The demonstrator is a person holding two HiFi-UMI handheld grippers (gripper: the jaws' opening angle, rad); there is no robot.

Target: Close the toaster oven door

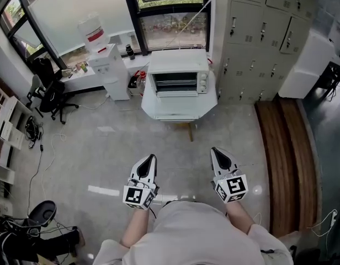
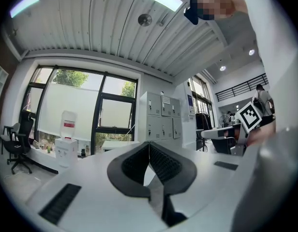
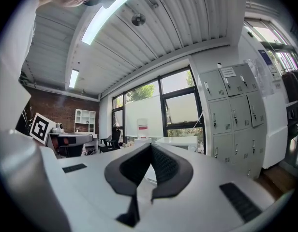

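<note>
Hovering above the floor, the left tongs (image 1: pixel 152 158) are closed with nothing between them. Ahead and well apart, the oven (image 1: pixel 178 81) sits on a white desk (image 1: pixel 175 112) by the window, its door seemingly folded down. The right tongs (image 1: pixel 214 150) are likewise closed and empty. Lockers (image 1: pixel 258 32) stand at right.

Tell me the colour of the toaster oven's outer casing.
White. The toaster oven shows best in the head view.
</note>
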